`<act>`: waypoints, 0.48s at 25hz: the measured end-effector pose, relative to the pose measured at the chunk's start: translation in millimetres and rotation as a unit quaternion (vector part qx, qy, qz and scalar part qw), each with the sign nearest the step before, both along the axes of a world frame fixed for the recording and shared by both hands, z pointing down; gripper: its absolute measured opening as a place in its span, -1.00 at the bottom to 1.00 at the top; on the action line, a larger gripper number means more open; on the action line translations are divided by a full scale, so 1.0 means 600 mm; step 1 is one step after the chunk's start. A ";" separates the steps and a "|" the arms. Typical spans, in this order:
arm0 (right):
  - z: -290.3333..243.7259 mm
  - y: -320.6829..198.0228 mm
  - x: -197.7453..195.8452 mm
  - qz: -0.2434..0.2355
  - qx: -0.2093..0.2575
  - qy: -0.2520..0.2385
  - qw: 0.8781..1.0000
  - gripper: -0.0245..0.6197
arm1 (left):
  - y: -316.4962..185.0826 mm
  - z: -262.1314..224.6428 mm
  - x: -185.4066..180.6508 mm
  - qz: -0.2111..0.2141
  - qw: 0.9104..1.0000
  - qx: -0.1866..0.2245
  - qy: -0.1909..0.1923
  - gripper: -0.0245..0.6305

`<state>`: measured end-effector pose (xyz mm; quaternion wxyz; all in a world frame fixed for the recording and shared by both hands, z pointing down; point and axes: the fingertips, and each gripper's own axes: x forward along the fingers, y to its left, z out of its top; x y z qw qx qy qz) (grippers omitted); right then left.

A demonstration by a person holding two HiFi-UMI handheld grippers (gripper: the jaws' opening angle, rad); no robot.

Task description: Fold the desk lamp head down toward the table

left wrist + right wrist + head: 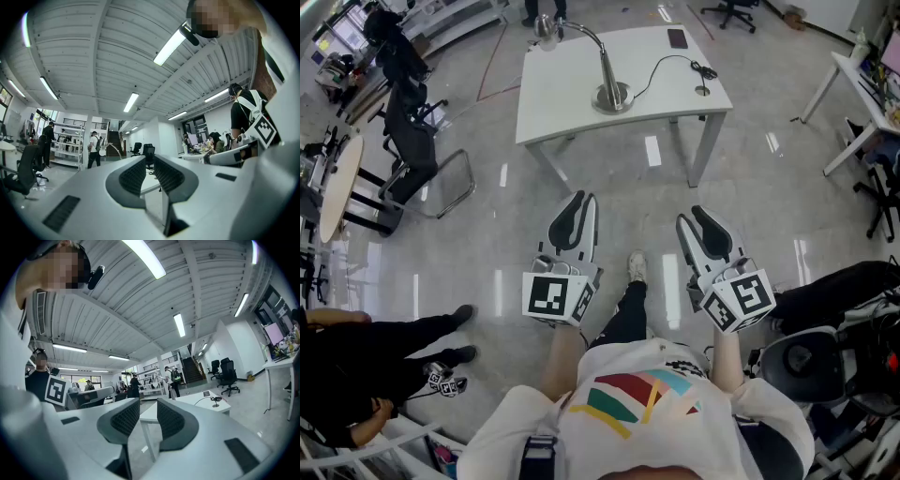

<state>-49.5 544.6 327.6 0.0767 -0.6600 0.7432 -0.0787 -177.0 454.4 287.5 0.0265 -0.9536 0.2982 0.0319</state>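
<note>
The silver gooseneck desk lamp (609, 80) stands on the white table (572, 94) at the top of the head view, its head (547, 30) raised over the table's far left corner. Both grippers hang level over the floor, well short of the table. My left gripper (578, 202) has its jaws slightly apart with nothing between them. The right gripper (699, 217) is likewise open and empty. In the left gripper view the lamp (107, 150) shows small and far beyond the left gripper (150, 165). The right gripper (148, 411) points at the table (197, 401).
A dark phone (677, 38) and the lamp's cable (675, 64) lie on the table. Black office chairs (412, 141) and a round table (337, 183) stand at the left. A person in black (366, 342) is at lower left. Another white desk (862, 94) is at the right.
</note>
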 end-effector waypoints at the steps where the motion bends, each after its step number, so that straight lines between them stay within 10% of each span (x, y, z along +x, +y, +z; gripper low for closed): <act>1: 0.004 -0.027 0.013 0.001 -0.002 0.003 1.000 -0.55 | -0.029 0.003 0.014 0.000 1.000 0.000 0.003 -0.62; 12: -0.063 -0.454 0.133 -0.048 0.011 0.027 0.998 -0.55 | -0.406 -0.071 0.165 -0.028 0.997 0.066 -0.017 -0.62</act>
